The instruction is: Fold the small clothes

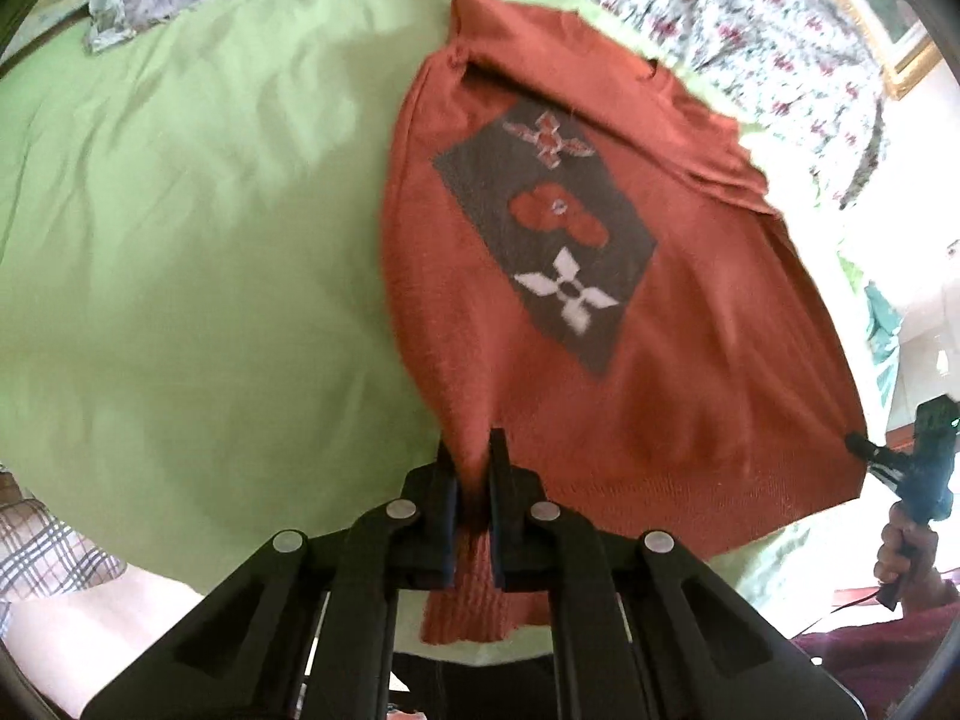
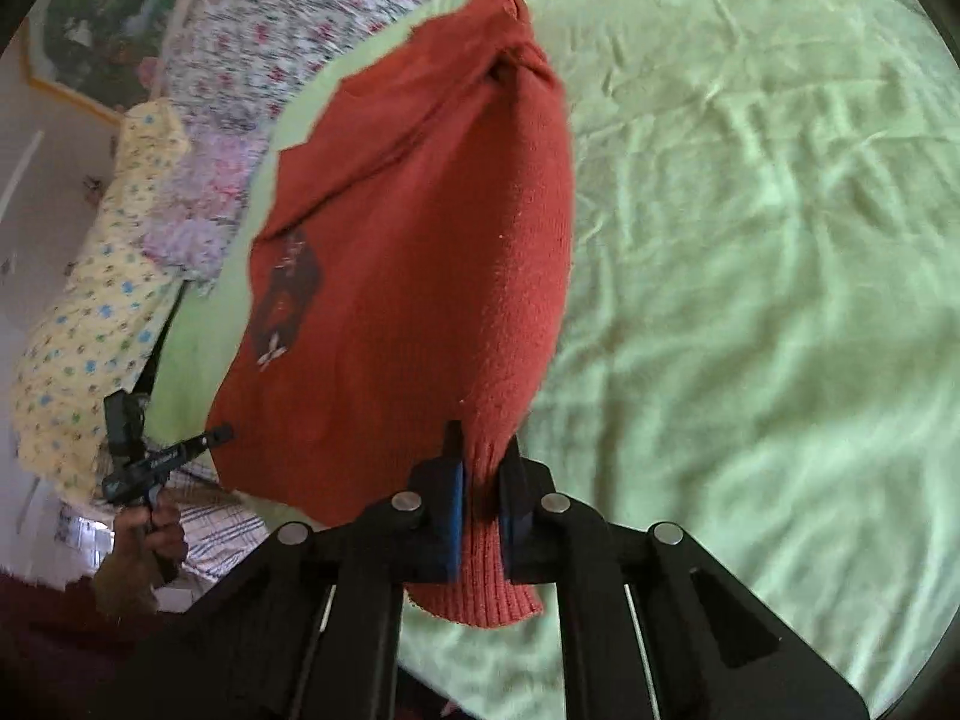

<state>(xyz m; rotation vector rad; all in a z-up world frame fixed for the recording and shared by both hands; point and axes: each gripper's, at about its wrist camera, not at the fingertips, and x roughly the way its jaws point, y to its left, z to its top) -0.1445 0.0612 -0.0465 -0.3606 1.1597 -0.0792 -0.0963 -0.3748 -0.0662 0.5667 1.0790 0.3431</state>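
Left gripper (image 1: 471, 480) and right gripper (image 2: 480, 480): jaws clamped on ribbed hem corners of the sweater (image 1: 600, 330), raised over the green bed (image 1: 210, 240). Gripper lettering blurred, unreadable.

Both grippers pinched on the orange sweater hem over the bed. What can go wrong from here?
1. The left gripper and right gripper each pinch only a narrow bunch of the ribbed hem of the orange sweater; the knit may slip out if pulled taut.
2. The far end is twisted and bunched at the top, so a fold may trap that lump.
3. It hangs over the green sheet, which is already wrinkled; dragging could ruck it further.
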